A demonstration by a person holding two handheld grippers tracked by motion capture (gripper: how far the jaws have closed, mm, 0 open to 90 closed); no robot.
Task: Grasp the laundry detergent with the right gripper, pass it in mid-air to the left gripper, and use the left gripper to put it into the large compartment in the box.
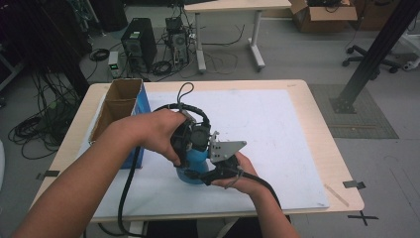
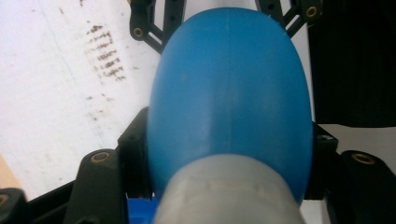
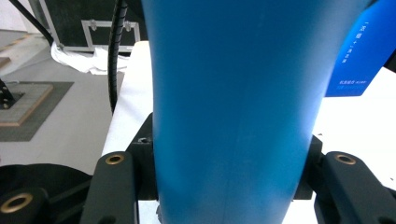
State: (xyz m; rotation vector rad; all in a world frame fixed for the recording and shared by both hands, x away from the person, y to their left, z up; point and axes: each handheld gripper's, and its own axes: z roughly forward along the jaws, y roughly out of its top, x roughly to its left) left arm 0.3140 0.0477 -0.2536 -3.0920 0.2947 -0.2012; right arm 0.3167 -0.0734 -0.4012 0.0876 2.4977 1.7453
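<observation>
Looking down from the high view, we note a blue bottle [image 1: 194,166] standing on a white mat [image 1: 277,129] that covers most of the desk [image 1: 317,106]. Both hands meet over it near the desk's front edge. Left tool [image 1: 190,141] comes at the bottle from above and left, right tool [image 1: 218,171] from the front and right, its grey plate tilted up. A cable [image 1: 126,191] hangs off the left tool down past the desk edge. An open cardboard box [image 1: 116,106] with a blue side sits at the mat's left edge, just beside the left forearm. Beyond the desk, a computer tower [image 1: 138,44] on the floor among loose wires.

Left gripper view: the bottle [image 2: 231,93] sits between our left tool's [image 2: 231,154] black jaws, rounded blue body above a pale grey band. Jaws pressed against both sides, closed on it. The other tool's black linkage shows past the bottle's top. Mat [image 2: 60,93] behind, with dark smudges.

Right gripper view: the bottle's [image 3: 233,107] blue wall runs top to bottom between the right tool's [image 3: 231,168] jaws, which clamp it left and right. The blue box side [image 3: 359,60] with white print stands at upper right; the ribbed cable [image 3: 114,56] hangs at upper left.
</observation>
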